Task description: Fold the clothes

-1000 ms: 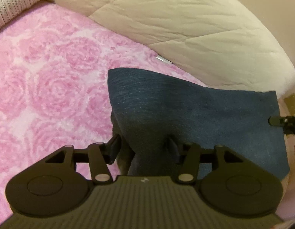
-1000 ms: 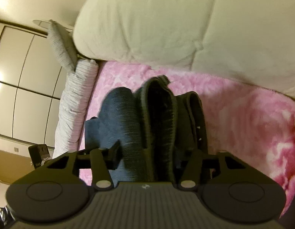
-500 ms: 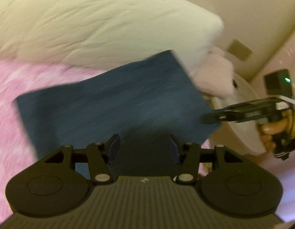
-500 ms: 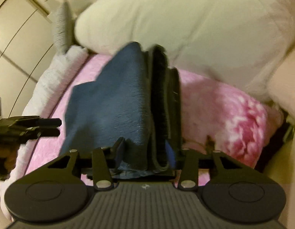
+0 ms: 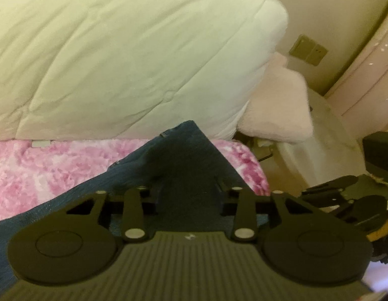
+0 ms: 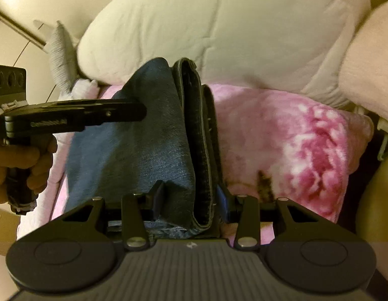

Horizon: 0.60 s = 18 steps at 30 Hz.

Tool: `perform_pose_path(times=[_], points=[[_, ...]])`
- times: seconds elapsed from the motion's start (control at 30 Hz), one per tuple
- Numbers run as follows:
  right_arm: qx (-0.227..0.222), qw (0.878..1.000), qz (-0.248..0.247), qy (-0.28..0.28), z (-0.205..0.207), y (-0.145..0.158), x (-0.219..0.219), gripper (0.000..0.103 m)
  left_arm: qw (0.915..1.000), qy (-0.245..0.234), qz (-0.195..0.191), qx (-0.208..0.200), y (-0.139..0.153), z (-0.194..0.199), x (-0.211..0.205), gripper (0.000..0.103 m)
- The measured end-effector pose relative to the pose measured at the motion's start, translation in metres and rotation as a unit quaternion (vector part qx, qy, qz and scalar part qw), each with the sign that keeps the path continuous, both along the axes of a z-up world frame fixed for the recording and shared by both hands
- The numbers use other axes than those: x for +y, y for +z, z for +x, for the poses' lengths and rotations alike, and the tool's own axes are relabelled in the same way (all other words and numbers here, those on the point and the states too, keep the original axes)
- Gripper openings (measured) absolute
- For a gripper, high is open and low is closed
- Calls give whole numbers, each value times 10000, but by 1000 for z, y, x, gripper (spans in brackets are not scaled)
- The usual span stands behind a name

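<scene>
The left gripper (image 5: 188,195) has its two black fingers closed on a fold of the dark blue denim garment (image 5: 178,160). The cloth rises to a peak just beyond the fingers and slopes down to the near left. Under it lies a fluffy pink and white floral blanket (image 5: 56,165). Behind that, a bulky cream quilted duvet (image 5: 118,50) fills the far side, with a pale pink fuzzy cushion (image 5: 276,105) at its right. The right gripper (image 5: 344,198), blurred, shows at the near right edge.
</scene>
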State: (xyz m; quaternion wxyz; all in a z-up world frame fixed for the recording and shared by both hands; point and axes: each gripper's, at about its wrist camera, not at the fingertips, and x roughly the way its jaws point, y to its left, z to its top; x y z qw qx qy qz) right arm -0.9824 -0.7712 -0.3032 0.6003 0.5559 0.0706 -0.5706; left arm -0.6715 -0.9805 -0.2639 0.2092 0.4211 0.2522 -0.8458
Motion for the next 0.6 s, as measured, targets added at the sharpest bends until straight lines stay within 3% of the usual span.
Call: perform_pose_path(times=[0.1, 0.2, 0.4, 0.6], points=[[-146, 9998, 58, -156, -7, -12, -5, 40, 10000, 36, 58, -17, -13, -4, -10, 19], [-142, 9997, 109, -170, -11, -16, -10, 40, 9998, 40, 199, -25, -9, -5, -15, 18], [11, 9999, 26, 152, 0, -8, -10, 40, 9995, -248, 68, 180, 31, -3, -6, 31], [156, 9998, -5, -79, 7, -7, -4, 40, 9995, -310, -46, -91, -4, -27, -19, 25]])
